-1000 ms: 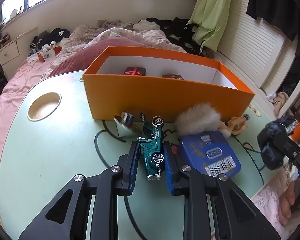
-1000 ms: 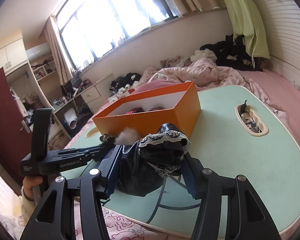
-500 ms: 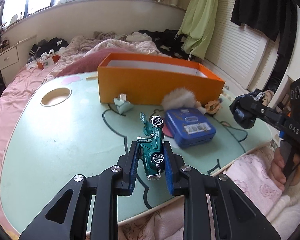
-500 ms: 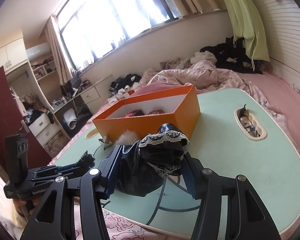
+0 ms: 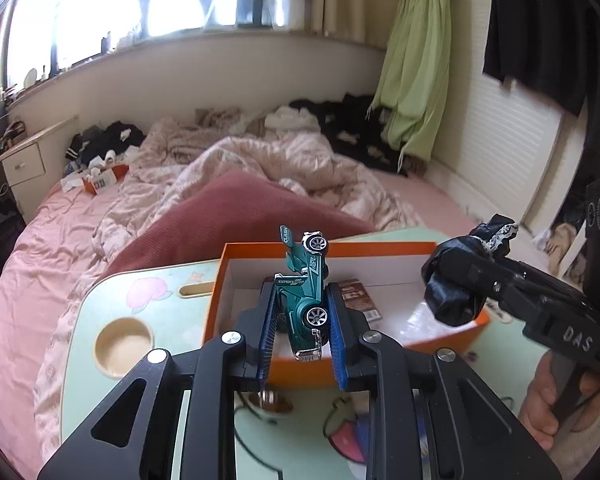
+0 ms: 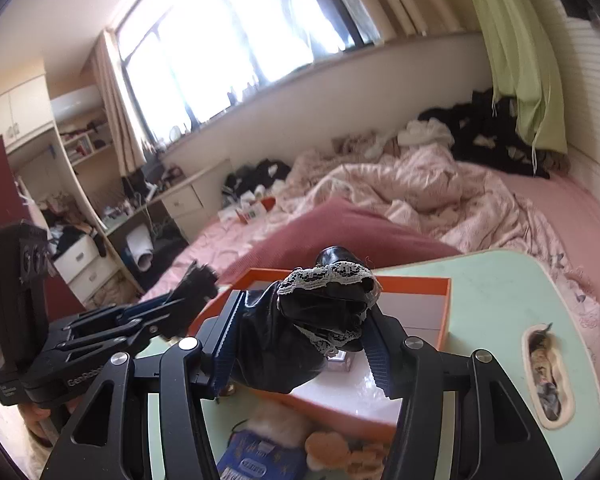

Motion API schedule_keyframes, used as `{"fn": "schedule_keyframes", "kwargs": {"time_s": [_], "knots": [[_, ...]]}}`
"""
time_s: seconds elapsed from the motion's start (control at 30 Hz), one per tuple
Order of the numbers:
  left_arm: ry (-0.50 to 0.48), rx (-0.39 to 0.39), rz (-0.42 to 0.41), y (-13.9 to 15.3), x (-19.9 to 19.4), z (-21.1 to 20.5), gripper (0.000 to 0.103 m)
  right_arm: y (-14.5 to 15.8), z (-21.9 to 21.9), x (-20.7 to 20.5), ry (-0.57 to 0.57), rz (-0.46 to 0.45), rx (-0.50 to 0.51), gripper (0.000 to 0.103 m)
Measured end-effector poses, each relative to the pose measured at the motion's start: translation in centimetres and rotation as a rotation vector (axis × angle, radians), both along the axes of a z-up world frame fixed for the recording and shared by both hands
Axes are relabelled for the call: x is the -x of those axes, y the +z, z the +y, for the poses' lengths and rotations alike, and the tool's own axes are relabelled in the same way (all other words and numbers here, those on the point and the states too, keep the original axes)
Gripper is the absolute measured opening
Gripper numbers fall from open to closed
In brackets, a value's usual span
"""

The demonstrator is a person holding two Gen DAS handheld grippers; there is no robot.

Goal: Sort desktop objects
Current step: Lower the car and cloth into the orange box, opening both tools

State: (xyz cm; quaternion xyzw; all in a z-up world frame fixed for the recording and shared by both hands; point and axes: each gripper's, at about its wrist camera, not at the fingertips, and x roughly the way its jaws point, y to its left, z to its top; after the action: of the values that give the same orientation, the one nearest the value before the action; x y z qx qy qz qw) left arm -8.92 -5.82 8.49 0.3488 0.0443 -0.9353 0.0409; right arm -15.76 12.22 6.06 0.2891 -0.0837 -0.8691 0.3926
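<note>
Left gripper (image 5: 302,324): its jaws are opening, with the green toy car (image 5: 305,304) standing on end between the blue pads, over the box.
Right gripper (image 6: 300,340): its jaws are opening around a black bundle with white lace (image 6: 320,312), over the box's near edge.
Orange box (image 5: 380,246): open top, white inside, a small packet on its floor, lots of free floor.
Green table (image 6: 500,300): bare on the right side, up to its round edge.
Blue tin (image 6: 256,460): on the table, just in front of the box.

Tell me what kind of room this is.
Most likely a bedroom: an unmade bed with a rumpled pink duvet, clothes piled by the wall, and a small green lap table set over the bed holding an orange box.
</note>
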Motion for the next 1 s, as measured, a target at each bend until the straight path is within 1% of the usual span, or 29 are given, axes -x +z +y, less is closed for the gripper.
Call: {"fn": "schedule_keyframes", "kwargs": {"time_s": [0.03,0.1,0.13,0.17,0.2,0.23,0.27,0.33,0.43,0.53,0.63,0.73,0.8,0.83,0.93,1.0], "knots": [[-0.008,-0.016,-0.056,-0.8,1.2,-0.2,0.035,-0.4,-0.4,0.6,-0.005,-0.015,-0.017,0.06],[-0.019,-0.07,-0.158,-2.3,2.9,-0.8,0.036,-1.4,-0.8,1.6,-0.028,-0.061,-0.039,0.072],[-0.015,-0.083,-0.176,-2.7,3.2,-1.1,0.036,-1.7,-0.6,1.7,-0.03,-0.081,-0.032,0.077],[-0.001,-0.079,-0.178,-3.1,3.4,-1.3,0.037,-2.1,-0.2,1.9,-0.03,-0.108,-0.009,0.083],[0.021,-0.06,-0.173,-3.3,3.4,-1.5,0.046,-2.2,0.2,2.0,-0.032,-0.118,0.01,0.085],[0.045,-0.038,-0.169,-3.6,3.4,-1.7,0.063,-2.2,0.5,2.1,-0.038,-0.122,0.024,0.085],[0.059,-0.028,-0.162,-3.9,3.4,-1.9,0.068,-2.3,0.7,2.2,-0.047,-0.125,0.03,0.085],[0.054,-0.024,-0.152,-4.4,3.2,-1.9,0.069,-2.3,0.9,2.5,-0.057,-0.136,0.022,0.085],[0.048,0.029,-0.157,-4.5,2.3,-0.8,0.069,-2.4,0.9,3.0,-0.042,-0.146,0.008,0.086],[0.025,-0.005,-0.148,-4.3,1.1,-0.8,0.07,-2.3,0.7,3.2,-0.025,-0.144,-0.013,0.085],[0.016,-0.002,-0.121,-4.4,0.8,-0.8,0.072,-2.4,0.7,3.2,-0.02,-0.141,-0.014,0.085],[0.023,0.001,-0.126,-4.4,1.0,-0.8,0.072,-2.4,0.4,3.0,-0.022,-0.125,-0.039,0.086],[0.027,-0.018,-0.121,-4.1,0.7,-0.9,0.072,-2.4,0.4,3.1,-0.01,-0.13,-0.033,0.085],[0.033,-0.037,-0.098,-3.8,0.1,-1.1,0.072,-2.3,0.7,3.0,-0.005,-0.135,-0.017,0.085],[0.051,-0.069,0.032,-2.0,-2.9,-1.3,0.072,-1.3,2.0,1.5,0.002,-0.104,0.045,0.086],[0.023,-0.075,0.071,-1.2,-4.6,-1.0,0.072,-0.3,2.9,-0.2,0.011,-0.076,0.059,0.09]]}}
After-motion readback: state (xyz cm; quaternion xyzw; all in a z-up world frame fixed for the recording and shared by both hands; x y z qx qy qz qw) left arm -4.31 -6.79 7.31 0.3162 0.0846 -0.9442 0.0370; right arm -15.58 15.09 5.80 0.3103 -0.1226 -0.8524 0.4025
